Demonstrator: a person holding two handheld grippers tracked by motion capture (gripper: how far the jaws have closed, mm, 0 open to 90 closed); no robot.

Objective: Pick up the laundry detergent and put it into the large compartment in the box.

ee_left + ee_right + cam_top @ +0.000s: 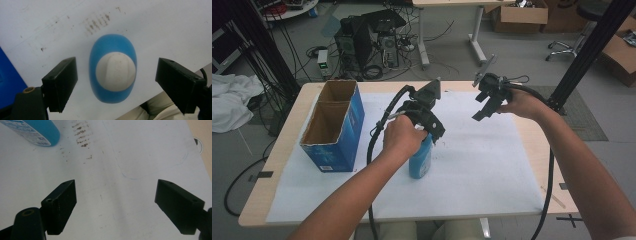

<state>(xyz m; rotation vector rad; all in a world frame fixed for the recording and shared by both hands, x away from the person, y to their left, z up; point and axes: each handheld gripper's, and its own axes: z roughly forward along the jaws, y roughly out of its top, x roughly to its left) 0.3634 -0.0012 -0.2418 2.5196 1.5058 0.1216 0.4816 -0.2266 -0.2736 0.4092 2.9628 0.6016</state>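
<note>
1. Desk (277,195): a pale wooden top is seen, largely covered by a white sheet (482,165) marked with brown smudges (81,135) and a faint pencilled outline.
2. Blue bottle (420,159): it is stood upright on the sheet near the desk's middle. In the left tool view it is seen from above, with a white cap (115,71) at its centre; in the right tool view its lower part is seen at the upper left corner.
3. Left tool (432,127): it is held in the left hand (401,137) directly over the bottle, pointing down. Its jaws are spread wide apart, one on either side of the cap, and are clear of the bottle.
4. Right tool (482,107): it is held in the right hand (524,105) above the far right part of the sheet, well apart from the bottle. Its jaws are spread wide apart with nothing between them.
5. Blue cardboard box (333,125): it is placed on the desk's left side, open at the top, and is divided into two compartments.
6. Floor beyond the desk: a computer tower (362,42), tangled cables and cardboard boxes (519,15) are seen.
</note>
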